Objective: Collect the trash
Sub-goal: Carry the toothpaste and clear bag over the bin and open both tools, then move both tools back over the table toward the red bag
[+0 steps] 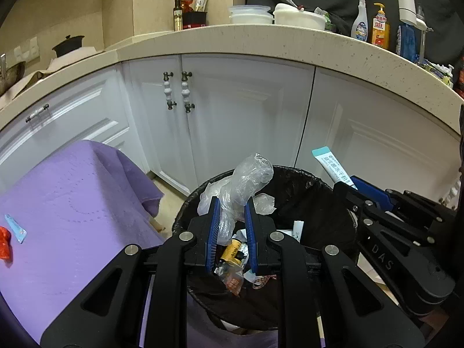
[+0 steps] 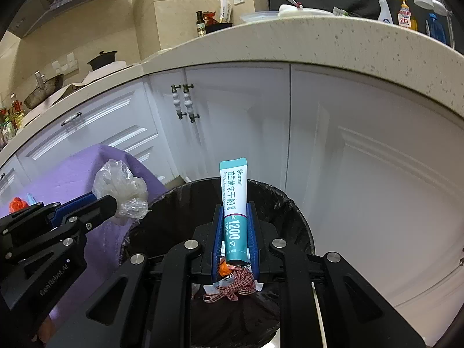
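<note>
My left gripper (image 1: 231, 207) is shut on a crumpled clear plastic bag (image 1: 246, 179) and holds it over the black-lined trash bin (image 1: 316, 197). The bag also shows in the right wrist view (image 2: 121, 190), at the left gripper's tip (image 2: 111, 203). My right gripper (image 2: 235, 211) is shut on a teal and white sachet (image 2: 234, 203), upright above the bin (image 2: 290, 217). The sachet shows in the left wrist view (image 1: 333, 166) too. Wrappers and a checked ribbon (image 2: 235, 287) lie inside the bin.
A table under a purple cloth (image 1: 72, 217) stands left of the bin, with a red wrapper (image 1: 4, 242) and a small blue packet (image 1: 16, 227) on it. White cabinet doors (image 1: 246, 116) and a beige counter (image 1: 290, 43) with bottles and bowls stand behind.
</note>
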{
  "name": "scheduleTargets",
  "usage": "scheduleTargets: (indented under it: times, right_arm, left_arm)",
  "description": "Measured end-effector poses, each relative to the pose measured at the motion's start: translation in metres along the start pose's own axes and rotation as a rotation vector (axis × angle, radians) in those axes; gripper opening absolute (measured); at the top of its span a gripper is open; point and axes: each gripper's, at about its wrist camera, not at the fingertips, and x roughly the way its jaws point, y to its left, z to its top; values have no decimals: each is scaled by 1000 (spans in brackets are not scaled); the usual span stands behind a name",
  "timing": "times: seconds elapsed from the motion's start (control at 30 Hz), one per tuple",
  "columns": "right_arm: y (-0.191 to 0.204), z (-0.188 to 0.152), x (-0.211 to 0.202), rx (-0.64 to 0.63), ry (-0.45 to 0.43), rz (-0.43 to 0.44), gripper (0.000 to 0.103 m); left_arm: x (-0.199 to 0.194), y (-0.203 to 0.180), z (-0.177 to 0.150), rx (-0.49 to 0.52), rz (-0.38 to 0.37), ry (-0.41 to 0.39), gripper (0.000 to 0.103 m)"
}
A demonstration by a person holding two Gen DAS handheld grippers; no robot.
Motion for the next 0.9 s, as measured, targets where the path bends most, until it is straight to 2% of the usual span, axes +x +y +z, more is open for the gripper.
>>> scheduleTargets:
  times: [0.1, 0.17, 0.23, 0.27, 0.33, 0.37, 0.4, 0.63, 0.7, 0.9]
  right_arm:
    - [-2, -4, 6, 9, 5, -9, 17]
    - [-5, -6, 10, 20, 13, -15, 24]
    - [-7, -7, 13, 29, 14, -27, 38]
    - [-8, -7, 13, 31, 14, -31, 39]
    - [-9, -7, 12, 36, 12, -37, 42]
    - [-9, -8, 11, 35, 11, -39, 42]
    - [-10, -7, 10, 35, 8, -41, 43]
    - [0, -1, -1, 25, -14, -32, 46]
    - [6, 1, -3, 18, -18, -21, 46]
    - [46, 10, -8, -22, -29, 57, 48]
  left_arm:
    - [6, -2, 2, -2, -12, 21, 18]
    - [8, -2, 2, -10, -9, 28, 26]
    - [10, -2, 3, -16, -11, 33, 26]
    - [10, -3, 3, -14, -11, 35, 27]
    - [10, -4, 2, -9, -8, 38, 35]
    - [9, -4, 2, -10, -5, 35, 51]
    - [7, -3, 2, -16, -2, 24, 55]
    - [-10, 8, 5, -31, 11, 1, 56]
    - [-18, 18, 5, -41, 25, -8, 60]
    - [-45, 67, -4, -105, 109, -18, 63]
